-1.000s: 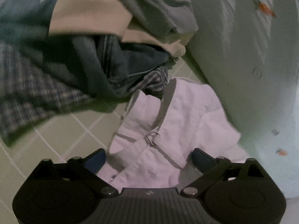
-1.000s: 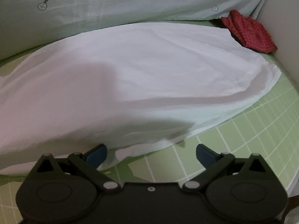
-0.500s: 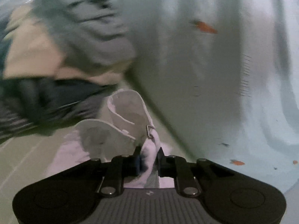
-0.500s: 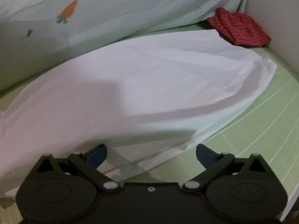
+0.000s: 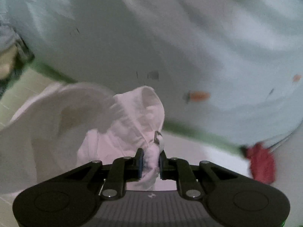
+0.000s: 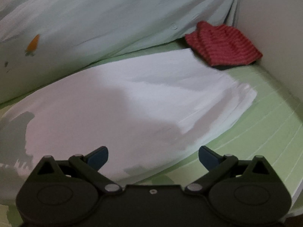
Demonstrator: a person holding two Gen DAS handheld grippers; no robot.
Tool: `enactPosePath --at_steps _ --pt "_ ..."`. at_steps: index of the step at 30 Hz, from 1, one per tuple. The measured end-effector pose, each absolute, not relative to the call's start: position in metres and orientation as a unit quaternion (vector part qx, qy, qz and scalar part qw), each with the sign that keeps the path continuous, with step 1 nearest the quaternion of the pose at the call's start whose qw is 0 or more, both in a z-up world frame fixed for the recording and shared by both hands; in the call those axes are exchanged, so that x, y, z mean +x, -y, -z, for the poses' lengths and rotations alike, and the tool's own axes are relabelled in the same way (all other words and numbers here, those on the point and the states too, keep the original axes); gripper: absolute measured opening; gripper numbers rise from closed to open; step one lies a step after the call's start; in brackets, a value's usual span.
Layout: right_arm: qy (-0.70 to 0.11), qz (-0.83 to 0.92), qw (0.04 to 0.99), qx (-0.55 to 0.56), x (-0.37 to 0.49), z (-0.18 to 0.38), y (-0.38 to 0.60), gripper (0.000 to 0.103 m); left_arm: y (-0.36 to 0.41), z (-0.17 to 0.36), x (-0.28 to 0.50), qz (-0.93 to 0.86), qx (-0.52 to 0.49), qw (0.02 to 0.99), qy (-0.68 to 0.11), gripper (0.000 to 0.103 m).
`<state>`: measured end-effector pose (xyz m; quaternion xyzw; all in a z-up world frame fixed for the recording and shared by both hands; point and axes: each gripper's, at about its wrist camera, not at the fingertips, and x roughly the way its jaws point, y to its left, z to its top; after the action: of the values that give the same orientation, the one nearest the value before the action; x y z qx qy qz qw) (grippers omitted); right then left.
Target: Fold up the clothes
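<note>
white garment [image 5: 132,113] in left tool [image 5: 150,162]

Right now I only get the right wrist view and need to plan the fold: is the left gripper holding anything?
Observer: Yes. The left gripper is shut on a bunched part of the white garment.
Operator: Which part is it?
Observer: I cannot say for sure, but a small metal clasp shows just above the fingers.
Operator: Is my red cloth in sight over there?
Observer: Yes, the red cloth shows blurred at the lower right, below the pale carrot-print bedding.
</note>
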<state>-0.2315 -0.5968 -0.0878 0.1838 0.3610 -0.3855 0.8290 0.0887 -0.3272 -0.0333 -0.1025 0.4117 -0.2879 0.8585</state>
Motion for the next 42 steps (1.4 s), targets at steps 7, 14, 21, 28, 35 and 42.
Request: enactPosePath --at_steps 7,14,21,28,35,42 --pt "-0.343 0.399 0.829 0.187 -0.24 0.086 0.66 0.103 0.393 0.057 0.074 0.285 -0.105 0.84 -0.449 0.056" --pt "-0.354 0.384 0.825 0.218 -0.218 0.102 0.684 0.103 0.358 0.009 0.052 0.258 -0.079 0.89 -0.367 0.07" --pt "-0.371 0.362 0.826 0.219 -0.208 0.116 0.663 0.103 0.333 0.02 0.065 0.169 0.018 0.91 -0.379 0.076" --pt "-0.372 0.377 0.819 0.221 -0.215 0.118 0.657 0.103 0.353 0.058 0.064 0.196 0.079 0.883 -0.419 0.081" --pt "-0.373 0.402 0.805 0.226 -0.221 0.12 0.661 0.103 0.357 0.074 0.066 0.195 0.092 0.882 -0.419 0.042" --pt "-0.375 0.405 0.804 0.222 -0.219 0.121 0.661 0.103 0.353 0.068 0.064 0.219 0.059 0.875 -0.427 0.011"
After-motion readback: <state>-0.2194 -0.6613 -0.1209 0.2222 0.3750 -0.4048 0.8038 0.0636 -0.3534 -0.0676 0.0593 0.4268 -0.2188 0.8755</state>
